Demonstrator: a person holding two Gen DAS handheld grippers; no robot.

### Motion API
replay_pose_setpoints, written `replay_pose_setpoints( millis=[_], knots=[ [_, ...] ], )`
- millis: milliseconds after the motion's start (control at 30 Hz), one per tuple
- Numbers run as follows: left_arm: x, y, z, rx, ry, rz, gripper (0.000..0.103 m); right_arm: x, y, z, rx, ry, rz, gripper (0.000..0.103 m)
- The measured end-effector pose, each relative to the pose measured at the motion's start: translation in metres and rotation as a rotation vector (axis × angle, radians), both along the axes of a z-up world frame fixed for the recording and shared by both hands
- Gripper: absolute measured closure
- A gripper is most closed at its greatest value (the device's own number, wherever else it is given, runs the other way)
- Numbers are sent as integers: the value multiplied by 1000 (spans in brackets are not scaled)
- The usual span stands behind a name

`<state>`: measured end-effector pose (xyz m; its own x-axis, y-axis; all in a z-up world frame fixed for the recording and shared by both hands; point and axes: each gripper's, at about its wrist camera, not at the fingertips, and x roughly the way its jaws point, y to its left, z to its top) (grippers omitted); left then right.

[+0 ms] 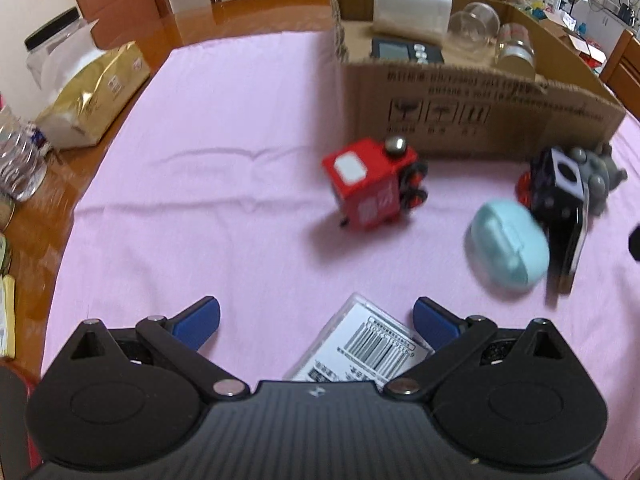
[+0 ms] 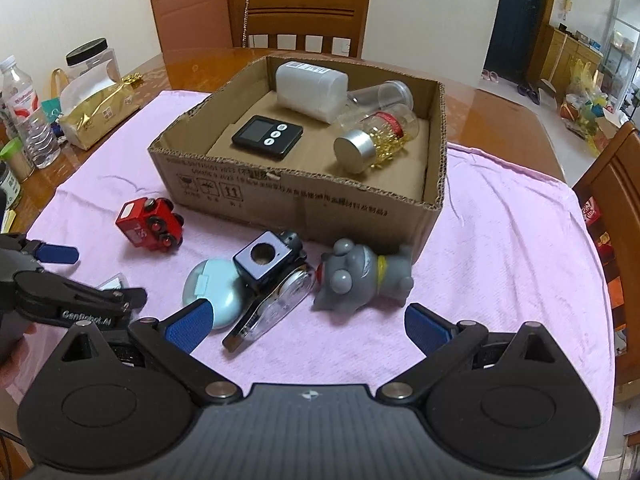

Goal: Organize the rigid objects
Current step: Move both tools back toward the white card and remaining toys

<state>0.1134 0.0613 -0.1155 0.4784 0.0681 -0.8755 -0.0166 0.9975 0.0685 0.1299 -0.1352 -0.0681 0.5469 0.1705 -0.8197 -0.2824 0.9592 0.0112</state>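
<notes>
Pink-clothed counter [image 1: 240, 140], left view: left claw [image 1: 316, 320] spread, straddling barcoded clear case [image 1: 360, 344]; best squared up before pinching. Right view: right claw [image 2: 308, 328] spread, empty, near grey toy [image 2: 360, 276]; cardboard box [image 2: 304, 204] beyond, already part-filled.

Corrugated cardboard box [image 2: 304, 204]; pink cloth [image 2: 500, 248]; glossy wood table [image 2: 500, 120].

readable marks, placed from the cardboard box [image 2: 304, 196]

"11" in a square sits on the box's front wall; "GenRobot.AI" is embossed on the left gripper [image 2: 90, 276], left of the box; the clear case [image 1: 356, 348] in front carries a barcode label, digits blurred.
</notes>
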Motion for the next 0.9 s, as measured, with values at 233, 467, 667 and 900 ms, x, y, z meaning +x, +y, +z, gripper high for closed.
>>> replay_pose_setpoints(
  millis=[233, 467, 667, 900],
  knots=[
    [-26, 15, 0, 6, 20, 17, 1, -2, 9, -9, 5, 27, 23, 0],
    [-45, 24, 9, 47, 4, 10, 1, -11, 33, -2, 85, 10, 168, 0],
    [-48, 29, 11, 33, -7, 25, 1, -11, 62, -17, 100, 33, 284, 0],
    [-52, 32, 11, 26, -12, 36, 1, -3, 68, -37, 85, 60, 296, 0]
  ],
)
